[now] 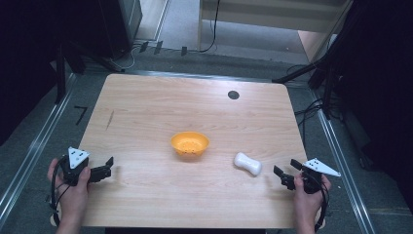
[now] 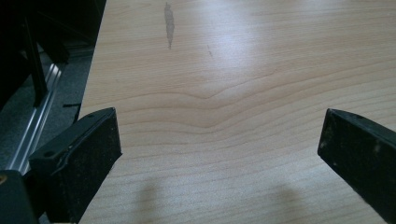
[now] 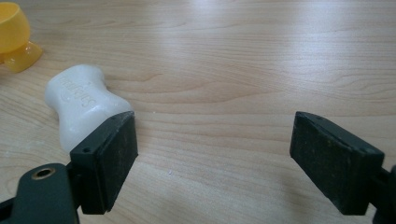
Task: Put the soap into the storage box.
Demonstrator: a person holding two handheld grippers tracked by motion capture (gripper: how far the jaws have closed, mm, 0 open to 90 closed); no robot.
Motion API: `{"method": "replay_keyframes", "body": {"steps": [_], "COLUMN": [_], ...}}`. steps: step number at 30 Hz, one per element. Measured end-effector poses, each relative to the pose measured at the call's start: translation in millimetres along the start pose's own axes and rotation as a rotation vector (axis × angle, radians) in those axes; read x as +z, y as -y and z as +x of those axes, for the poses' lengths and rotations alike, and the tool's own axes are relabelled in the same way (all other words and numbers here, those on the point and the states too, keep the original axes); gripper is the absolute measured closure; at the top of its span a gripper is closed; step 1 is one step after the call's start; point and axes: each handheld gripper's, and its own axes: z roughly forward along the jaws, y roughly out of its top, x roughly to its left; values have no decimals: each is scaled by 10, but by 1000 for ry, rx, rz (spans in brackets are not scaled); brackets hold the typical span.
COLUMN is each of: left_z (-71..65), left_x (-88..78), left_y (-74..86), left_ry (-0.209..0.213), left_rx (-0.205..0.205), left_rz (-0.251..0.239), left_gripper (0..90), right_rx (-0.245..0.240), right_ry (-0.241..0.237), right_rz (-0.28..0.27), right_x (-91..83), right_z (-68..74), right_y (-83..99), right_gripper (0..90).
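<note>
**Both grippers spread and empty at the near corners**

The left gripper (image 1: 108, 168) sits over the table's (image 1: 146, 107) near left corner, jaws spread wide with bare wood between them. The right gripper (image 1: 287, 174) sits near the near right corner, jaws likewise spread and gripping nothing. Just beside its left jaw lies a white soap bar (image 1: 248, 164), flat on the table, waisted in the middle; its long axis runs from the table's middle toward the near right corner. Raised lettering marks its top (image 3: 84, 103). Further toward the centre stands an orange bowl (image 1: 190, 144), upright, nothing visible inside except small dark specks on its inner wall.
</note>
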Motion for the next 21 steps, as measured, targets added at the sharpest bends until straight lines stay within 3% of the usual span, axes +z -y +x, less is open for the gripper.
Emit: {"method": "replay_keyframes", "body": {"steps": [5, 11, 16, 19, 21], "left_z": [17, -23, -23, -20, -23], "left_x": [4, -11, -12, -22, -24], "left_y": [-2, 10, 12, 9, 7], "left_ry": [14, 2, 1, 28, 50], "left_rx": [-13, 33, 24, 3, -1], "left_rz": [-2, 17, 16, -14, -35], "left_gripper": [0, 0, 0, 0, 0], "right_rx": [-10, -34, -89, -99, -117], "right_ry": [-18, -65, -76, -120, -124], "right_rz": [14, 42, 78, 98, 125], "right_x": [-7, -36, -25, -30, -28], "right_z": [12, 18, 49, 92, 134], "right_y": [8, 6, -16, -45, -64], "right_gripper": [217, 235, 242, 228, 225]}}
